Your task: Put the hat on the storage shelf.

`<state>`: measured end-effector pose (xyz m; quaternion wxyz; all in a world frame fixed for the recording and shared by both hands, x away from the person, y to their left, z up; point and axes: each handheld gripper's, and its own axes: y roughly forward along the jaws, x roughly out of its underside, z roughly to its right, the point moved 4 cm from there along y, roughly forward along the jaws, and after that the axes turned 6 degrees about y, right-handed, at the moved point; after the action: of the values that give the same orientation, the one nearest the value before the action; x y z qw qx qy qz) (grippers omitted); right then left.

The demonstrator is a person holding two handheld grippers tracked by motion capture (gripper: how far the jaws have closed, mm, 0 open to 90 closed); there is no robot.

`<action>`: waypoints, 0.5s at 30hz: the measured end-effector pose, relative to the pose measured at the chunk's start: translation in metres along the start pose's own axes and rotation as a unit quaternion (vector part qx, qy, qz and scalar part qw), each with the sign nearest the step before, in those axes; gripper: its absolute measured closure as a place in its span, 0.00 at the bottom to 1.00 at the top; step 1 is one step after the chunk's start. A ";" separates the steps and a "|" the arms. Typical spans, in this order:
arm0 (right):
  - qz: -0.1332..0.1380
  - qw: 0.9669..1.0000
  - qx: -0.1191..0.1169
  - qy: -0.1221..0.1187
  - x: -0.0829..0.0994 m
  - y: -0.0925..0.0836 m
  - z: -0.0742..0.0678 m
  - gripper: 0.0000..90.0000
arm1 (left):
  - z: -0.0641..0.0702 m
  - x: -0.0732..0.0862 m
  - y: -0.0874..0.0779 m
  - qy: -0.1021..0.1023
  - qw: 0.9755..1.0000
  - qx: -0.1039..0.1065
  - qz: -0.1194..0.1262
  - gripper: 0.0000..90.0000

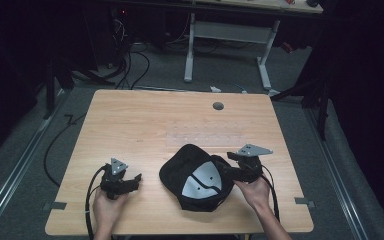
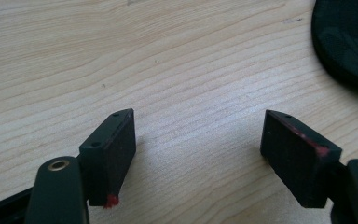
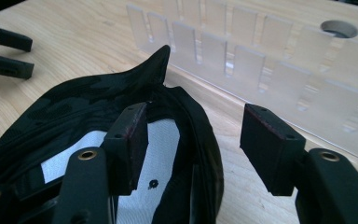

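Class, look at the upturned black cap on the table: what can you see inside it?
Inside the black cap lies a white lining panel. The right gripper straddles its rim and covers part of the lining.

Left gripper (image 1: 136, 178) rests low near the front-left part of the tabletop (image 1: 130, 125), held in the left hand (image 1: 107, 205) — jaws wide apart, nothing between them. Right gripper (image 1: 224, 167), in the right hand (image 1: 255, 192), sits near the front-right edge — jaws apart, pressing nothing.
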<state>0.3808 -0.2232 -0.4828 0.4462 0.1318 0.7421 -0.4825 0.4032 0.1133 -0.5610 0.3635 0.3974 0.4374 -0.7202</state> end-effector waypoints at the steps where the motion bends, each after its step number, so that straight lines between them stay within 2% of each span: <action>1: -0.003 1.000 -0.001 -0.002 -0.001 0.003 0.000 0.46 | 0.000 0.000 0.000 0.000 1.000 0.000 0.000 0.30; 15: -0.038 0.999 -0.011 0.003 0.001 0.032 0.004 0.45 | 0.000 0.000 0.000 0.000 1.000 0.000 0.000 0.30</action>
<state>0.4023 -0.2106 -0.5038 0.4266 0.1001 0.7532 -0.4907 0.4032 0.1133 -0.5610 0.3635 0.3973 0.4374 -0.7202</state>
